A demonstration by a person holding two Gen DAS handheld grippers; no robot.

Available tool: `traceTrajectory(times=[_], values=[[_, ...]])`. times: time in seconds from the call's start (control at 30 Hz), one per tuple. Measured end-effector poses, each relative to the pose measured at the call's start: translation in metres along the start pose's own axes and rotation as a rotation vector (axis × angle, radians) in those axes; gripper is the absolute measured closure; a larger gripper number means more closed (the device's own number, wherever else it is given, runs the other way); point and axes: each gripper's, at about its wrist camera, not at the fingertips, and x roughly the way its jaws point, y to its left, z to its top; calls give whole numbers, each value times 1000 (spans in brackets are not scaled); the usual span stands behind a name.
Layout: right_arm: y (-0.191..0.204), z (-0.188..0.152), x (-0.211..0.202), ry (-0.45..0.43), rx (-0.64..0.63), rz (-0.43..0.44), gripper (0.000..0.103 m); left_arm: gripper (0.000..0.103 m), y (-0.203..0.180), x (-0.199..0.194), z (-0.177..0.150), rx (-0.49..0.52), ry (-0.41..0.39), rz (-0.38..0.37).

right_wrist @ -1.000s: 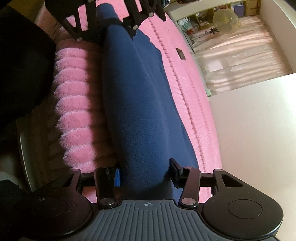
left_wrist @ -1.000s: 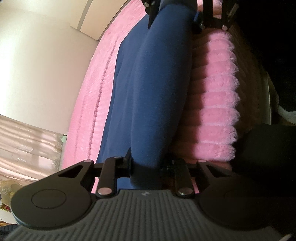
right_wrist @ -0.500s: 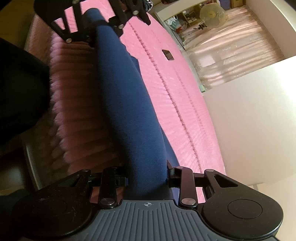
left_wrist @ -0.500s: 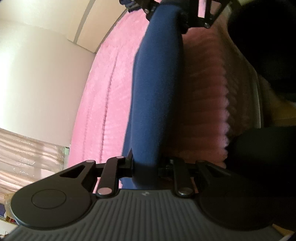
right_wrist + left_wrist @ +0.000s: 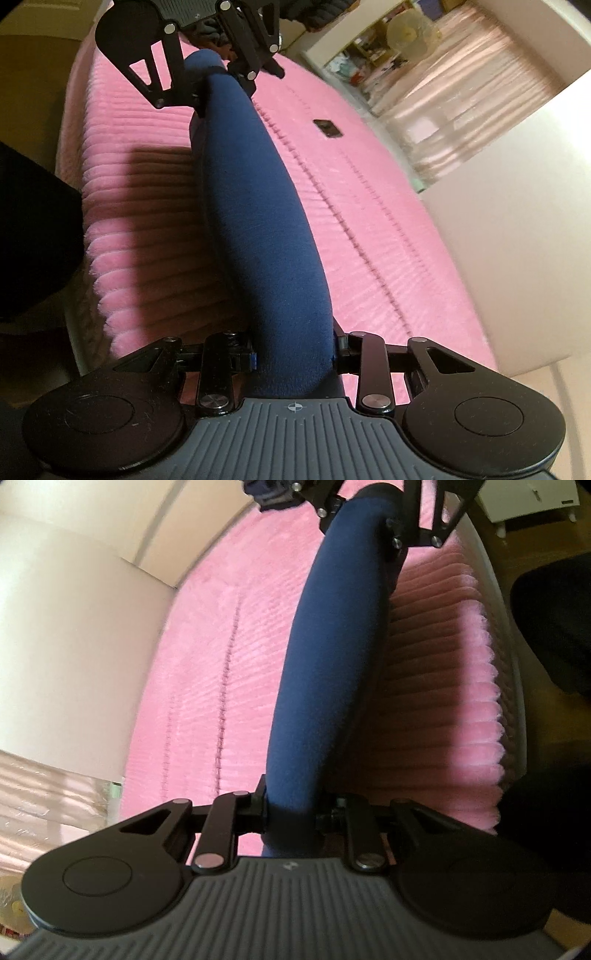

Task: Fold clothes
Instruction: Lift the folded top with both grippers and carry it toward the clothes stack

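Navy garment (image 5: 325, 686) hangs stretched as a long roll-like band between the two grippers, above the pink ribbed bedspread (image 5: 443, 686). Left gripper (image 5: 291, 812) is clamped on one end, jaws pressed into the cloth from both sides; right gripper (image 5: 295, 358) is clamped on the other end the same way. Each wrist view shows the opposite gripper at the far end of the band, so the long axis runs straight from tool to tool, roughly along the near edge of the bed. Cloth looks lifted off the spread over most of its length, though whether a lower fold trails on the bed is hard to tell, since the band hides what is under it. Neither hand is nearer; both hold an end. Bed edge lies on the person's side, close under the band. Open pink surface lies on the far side towards the wall (image 5: 74, 646), with only a small dark object (image 5: 327, 128) lying well apart, so laying the fold down away from the edge looks like the roomy direction.
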Motion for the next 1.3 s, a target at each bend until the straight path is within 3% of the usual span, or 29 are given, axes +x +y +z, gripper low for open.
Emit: traceTrajectory(times=[0.17,0.3,0.43,0.6,0.8,1.0,1.3], values=[[-50,-2,-34,88,50,94,73,85,46,-27,49,45,15,-131],[-105,-5,-98,176,115,130,73,85,94,-58,108,37,-30,-217],[-154,-22,-171,266,186,115,73,85,128,-85,179,54,-110,-253],[-214,-60,-258,372,269,-9,73,85,158,-102,276,91,-262,-241],[-264,-114,-329,460,308,-169,72,85,167,-101,382,148,-403,-152],[-299,-150,-360,497,319,-236,72,85,175,-85,438,198,-464,-133],[-346,-171,-371,568,366,-335,72,85,215,-44,496,298,-593,-97]])
